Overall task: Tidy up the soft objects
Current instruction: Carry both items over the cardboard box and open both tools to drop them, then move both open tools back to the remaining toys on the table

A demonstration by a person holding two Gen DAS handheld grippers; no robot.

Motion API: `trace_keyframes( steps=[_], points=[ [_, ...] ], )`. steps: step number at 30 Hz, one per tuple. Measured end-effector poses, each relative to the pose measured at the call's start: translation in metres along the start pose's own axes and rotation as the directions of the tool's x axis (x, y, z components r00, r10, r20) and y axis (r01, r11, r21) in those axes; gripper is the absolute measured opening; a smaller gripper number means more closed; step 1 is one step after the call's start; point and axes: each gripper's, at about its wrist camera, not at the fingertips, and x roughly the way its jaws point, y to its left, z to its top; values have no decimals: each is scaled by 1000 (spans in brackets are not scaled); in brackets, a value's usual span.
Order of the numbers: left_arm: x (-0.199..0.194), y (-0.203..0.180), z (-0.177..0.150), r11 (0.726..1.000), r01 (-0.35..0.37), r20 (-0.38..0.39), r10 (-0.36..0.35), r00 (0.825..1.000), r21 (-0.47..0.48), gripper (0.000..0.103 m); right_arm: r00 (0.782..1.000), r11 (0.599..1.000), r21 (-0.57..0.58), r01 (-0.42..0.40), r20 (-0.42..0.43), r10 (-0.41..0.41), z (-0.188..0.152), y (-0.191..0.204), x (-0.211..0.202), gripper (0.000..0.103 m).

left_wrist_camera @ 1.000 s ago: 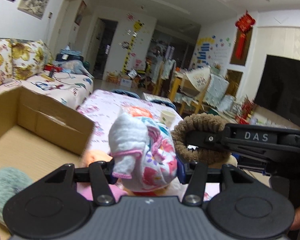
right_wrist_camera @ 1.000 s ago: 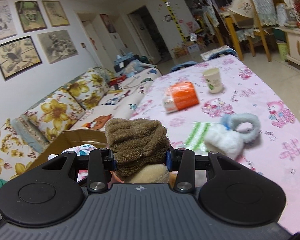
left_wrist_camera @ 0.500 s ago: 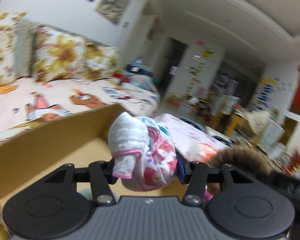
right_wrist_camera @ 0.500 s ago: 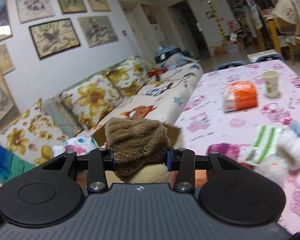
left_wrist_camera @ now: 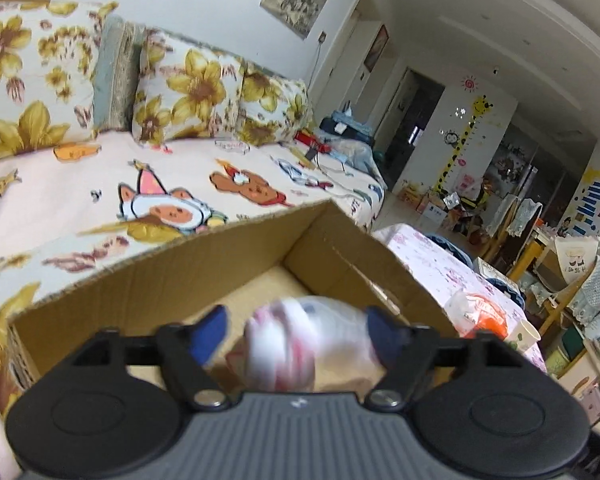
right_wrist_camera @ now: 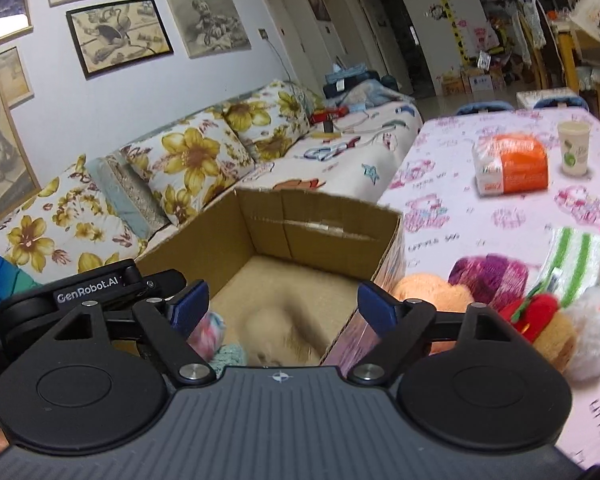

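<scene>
A cardboard box (left_wrist_camera: 228, 264) stands at the table's left edge beside the sofa; it also shows in the right wrist view (right_wrist_camera: 316, 220). My left gripper (left_wrist_camera: 296, 330) is open above the box, and the white floral soft bundle (left_wrist_camera: 300, 348) is blurred, dropping between the fingers. My right gripper (right_wrist_camera: 284, 304) is open over the box, and the brown-and-cream plush (right_wrist_camera: 276, 336) is blurred, falling inside. A pink-blue soft item (right_wrist_camera: 208, 332) and a teal knit one (right_wrist_camera: 232, 354) lie in the box. The left gripper's body (right_wrist_camera: 88, 292) shows at the left.
On the pink tablecloth (right_wrist_camera: 480, 216) lie an orange plush (right_wrist_camera: 424, 292), purple yarn (right_wrist_camera: 488, 276), a red-topped plush (right_wrist_camera: 540, 320), a white plush (right_wrist_camera: 596, 320), a green-striped cloth (right_wrist_camera: 576, 256), an orange tissue pack (right_wrist_camera: 512, 168) and a paper cup (right_wrist_camera: 574, 152). A floral sofa (left_wrist_camera: 140, 160) stands behind the box.
Both grippers moved left over the box and opened. The floral bundle left the left gripper and the brown plush left the right one; both are dropping into the box.
</scene>
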Motion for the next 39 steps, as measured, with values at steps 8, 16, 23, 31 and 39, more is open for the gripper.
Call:
trace_keyframes(
  steps=[8,16,23,31,39],
  points=[
    [-7,-15,-1,996,35,56,-40,998,83,87,980,990,-18,137,151,-133,7,-6,-30,103],
    [-11,-32,-7,983,89,86,-104,991,160,93,951,969,47,242,189,-246,7,-31,-44,103],
    [-12,-49,-15,967,131,89,-154,984,220,98,934,955,60,292,195,-298,2,-39,-45,103],
    [-11,-67,-26,947,172,73,-198,977,273,99,918,941,73,332,206,-340,4,-45,-44,103],
    [-11,-84,-36,926,202,54,-230,972,319,100,900,922,100,375,201,-388,-2,-50,-45,103]
  ],
)
